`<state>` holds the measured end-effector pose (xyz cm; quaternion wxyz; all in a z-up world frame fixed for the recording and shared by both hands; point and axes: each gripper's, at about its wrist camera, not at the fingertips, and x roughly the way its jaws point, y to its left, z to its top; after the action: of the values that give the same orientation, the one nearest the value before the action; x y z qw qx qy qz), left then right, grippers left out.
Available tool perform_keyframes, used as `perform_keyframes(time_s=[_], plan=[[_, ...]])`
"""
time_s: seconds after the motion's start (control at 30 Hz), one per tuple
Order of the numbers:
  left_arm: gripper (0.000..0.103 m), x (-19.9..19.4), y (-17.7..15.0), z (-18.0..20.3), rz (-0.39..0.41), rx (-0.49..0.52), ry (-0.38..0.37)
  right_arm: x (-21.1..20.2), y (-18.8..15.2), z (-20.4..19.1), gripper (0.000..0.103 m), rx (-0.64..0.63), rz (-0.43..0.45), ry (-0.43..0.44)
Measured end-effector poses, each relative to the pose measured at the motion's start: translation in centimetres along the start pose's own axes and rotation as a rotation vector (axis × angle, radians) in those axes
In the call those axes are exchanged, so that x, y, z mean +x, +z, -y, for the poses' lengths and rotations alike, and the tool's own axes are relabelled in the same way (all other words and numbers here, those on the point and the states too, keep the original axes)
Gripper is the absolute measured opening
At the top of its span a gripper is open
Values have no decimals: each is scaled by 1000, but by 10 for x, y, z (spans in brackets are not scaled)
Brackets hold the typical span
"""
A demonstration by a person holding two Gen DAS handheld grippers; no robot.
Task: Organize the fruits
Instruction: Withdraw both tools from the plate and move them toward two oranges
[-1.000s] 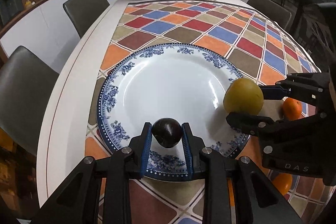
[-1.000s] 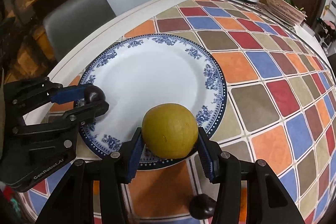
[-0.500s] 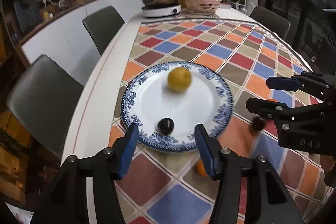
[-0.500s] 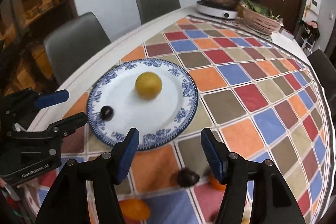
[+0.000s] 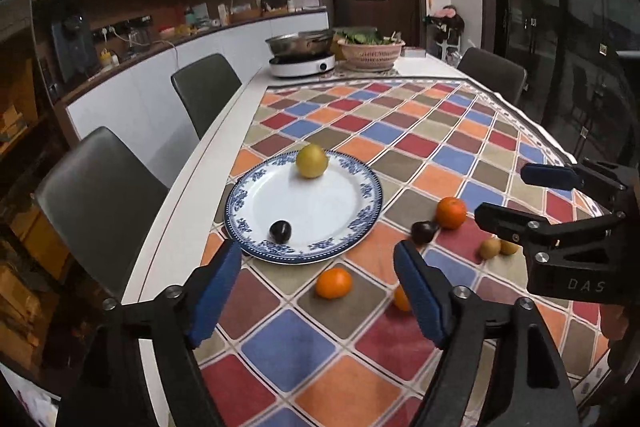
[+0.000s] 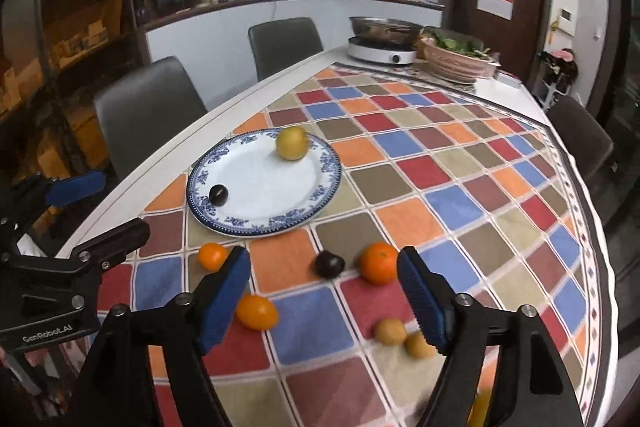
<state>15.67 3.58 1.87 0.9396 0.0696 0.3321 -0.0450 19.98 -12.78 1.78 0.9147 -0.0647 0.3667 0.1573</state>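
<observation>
A blue-rimmed white plate (image 5: 340, 203) (image 6: 256, 191) holds a yellow fruit (image 5: 311, 160) (image 6: 292, 143) at its far side and a dark plum (image 5: 280, 231) (image 6: 219, 194) near its front rim. On the cloth in front lie several loose fruits: an orange (image 5: 451, 212) (image 6: 379, 263), a second dark plum (image 5: 424, 231) (image 6: 329, 263), a small orange (image 5: 334, 282) (image 6: 213, 256), another orange fruit (image 6: 257, 311) and two small tan fruits (image 6: 403, 337). My left gripper (image 5: 320, 291) is open and empty, above the cloth near the plate's front. My right gripper (image 6: 322, 299) is open and empty, above the loose fruits.
A checked cloth (image 5: 400, 131) covers the long white table. A cooker with a steel pot (image 5: 302, 61) and a basket of greens (image 5: 371, 53) stand at the far end. Grey chairs (image 5: 100, 187) line the left side, another (image 6: 580, 135) the right.
Both grippers opened, leaving the plum and the yellow fruit on the plate, then drew back and up. The yellow fruit rolled to the plate's far side.
</observation>
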Motion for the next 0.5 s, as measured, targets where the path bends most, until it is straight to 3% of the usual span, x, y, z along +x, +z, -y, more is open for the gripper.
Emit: perform_keyframes(time_s=[0.2, 0.5], plan=[[85, -17, -6, 19, 42, -10, -24, -30, -22, 13, 77, 24, 29, -54], [87, -32, -29, 39, 110, 10, -1, -63, -55, 31, 77, 65, 89, -184]])
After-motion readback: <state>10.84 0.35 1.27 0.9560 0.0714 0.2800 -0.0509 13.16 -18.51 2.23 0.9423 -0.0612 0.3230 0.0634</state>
